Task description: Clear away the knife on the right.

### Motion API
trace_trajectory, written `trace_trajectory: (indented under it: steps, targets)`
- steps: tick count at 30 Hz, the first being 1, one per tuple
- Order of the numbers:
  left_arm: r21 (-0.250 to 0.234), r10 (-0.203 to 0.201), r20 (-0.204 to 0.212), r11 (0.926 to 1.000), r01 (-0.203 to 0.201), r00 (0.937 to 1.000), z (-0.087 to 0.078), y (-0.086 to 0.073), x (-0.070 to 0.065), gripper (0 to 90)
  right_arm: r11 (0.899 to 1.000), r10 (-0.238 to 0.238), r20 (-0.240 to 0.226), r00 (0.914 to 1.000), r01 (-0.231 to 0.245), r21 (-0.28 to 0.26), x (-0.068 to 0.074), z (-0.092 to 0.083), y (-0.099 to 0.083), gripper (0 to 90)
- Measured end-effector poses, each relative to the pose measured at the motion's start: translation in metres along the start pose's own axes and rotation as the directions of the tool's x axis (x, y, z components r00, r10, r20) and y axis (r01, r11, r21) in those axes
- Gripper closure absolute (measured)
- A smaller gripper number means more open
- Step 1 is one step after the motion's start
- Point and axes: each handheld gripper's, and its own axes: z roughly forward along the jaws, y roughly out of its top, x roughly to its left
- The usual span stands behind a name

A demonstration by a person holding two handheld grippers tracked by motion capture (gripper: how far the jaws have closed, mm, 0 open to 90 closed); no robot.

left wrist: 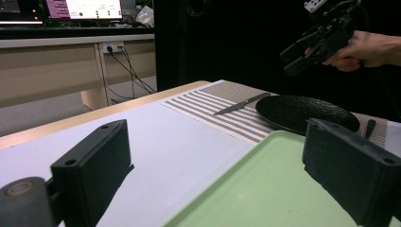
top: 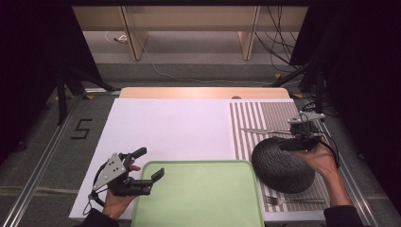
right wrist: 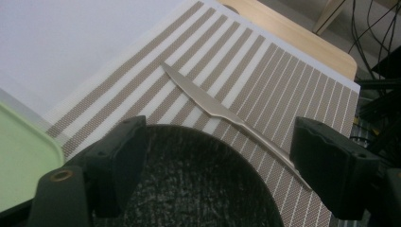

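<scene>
Two grippers are in your hands, both with jaws spread and holding nothing. Your right gripper (top: 297,142) hovers over the far rim of the black plate (top: 282,165), which sits on the striped mat (top: 265,118). Beyond the plate lies the knife (top: 262,131); on its near side, the fork (top: 293,201). Your left gripper (top: 146,165) rests well left of the plate, at the green tray (top: 198,198) corner.

Left tongs (top: 150,164) sit low at the near left, jaws wide apart, pointing right. Right tongs (top: 287,145) hover at the right, jaws spread, hand (top: 324,158) gripping them.
</scene>
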Motion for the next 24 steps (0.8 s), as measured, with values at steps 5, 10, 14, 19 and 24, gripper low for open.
trace_trajectory:
  steps: [5,10,14,19,24]
  targets:
    - [0.0,0.001,0.001,1.0,-0.001,1.0,0.0,0.0,0.0,8.3,0.999,-0.006,0.005,1.0,0.006,0.038,-0.01,0.01,0.003,22.1]
    - [-0.001,0.002,0.002,1.0,-0.002,1.0,0.0,0.0,0.0,8.3,0.997,0.007,0.009,0.9999,-0.007,0.071,-0.019,0.019,0.004,22.4]
    - [0.0,0.001,0.002,1.0,-0.001,1.0,0.0,0.0,0.001,8.4,0.995,-0.01,0.032,0.9994,0.007,0.095,-0.027,0.027,0.003,23.1]
    - [0.002,0.001,0.003,1.0,-0.001,1.0,0.001,0.0,0.0,8.4,0.994,-0.013,0.026,0.9996,0.01,0.112,-0.033,0.03,0.005,23.2]
    - [0.003,0.001,0.001,1.0,-0.001,1.0,0.001,0.0,0.0,8.4,0.989,-0.025,0.038,0.999,0.019,0.145,-0.036,0.037,0.006,23.4]
